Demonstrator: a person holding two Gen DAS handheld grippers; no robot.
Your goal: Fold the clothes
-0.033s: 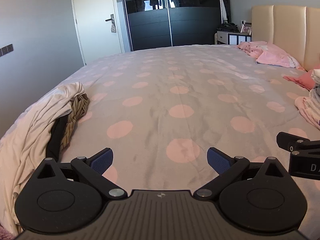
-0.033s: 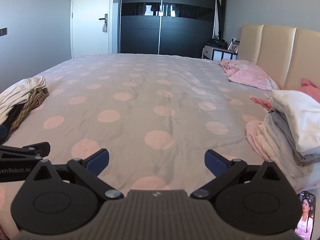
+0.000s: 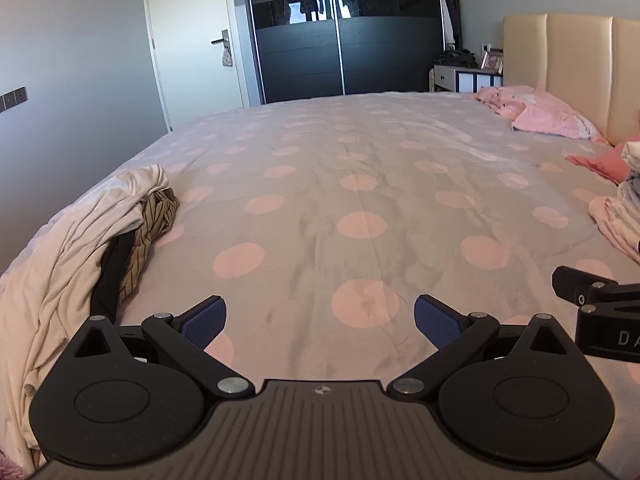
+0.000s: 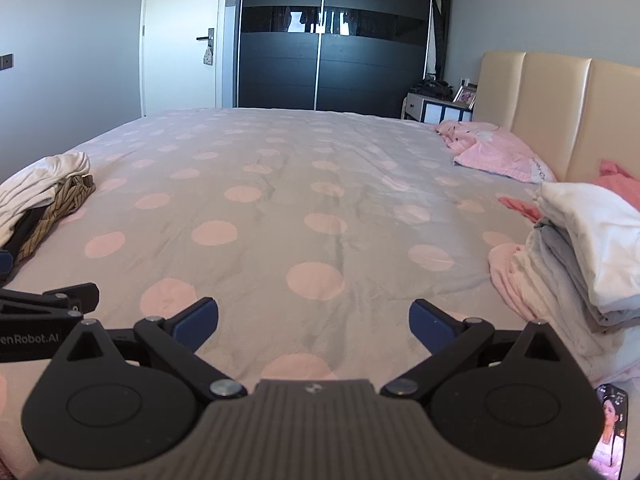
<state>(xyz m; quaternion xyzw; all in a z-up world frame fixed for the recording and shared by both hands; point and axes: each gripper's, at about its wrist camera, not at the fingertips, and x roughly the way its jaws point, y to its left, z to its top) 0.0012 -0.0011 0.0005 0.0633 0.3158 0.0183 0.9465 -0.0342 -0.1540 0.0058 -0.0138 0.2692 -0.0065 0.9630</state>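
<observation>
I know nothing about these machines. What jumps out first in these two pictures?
A big bed with a grey, pink-dotted cover fills both views. At the bottom of each, a black tool with blue pads stands open over it: the left tool and the right tool. A rumpled heap of clothes lies at the left edge, a folded stack at the right.

We see a bed (image 4: 280,200) spread in grey with pink dots. On its left edge lies a heap of unfolded clothes (image 3: 80,248) (cream over striped and black), on the right a folded stack (image 4: 576,256), a pink pillow (image 4: 500,156) beyond.
</observation>
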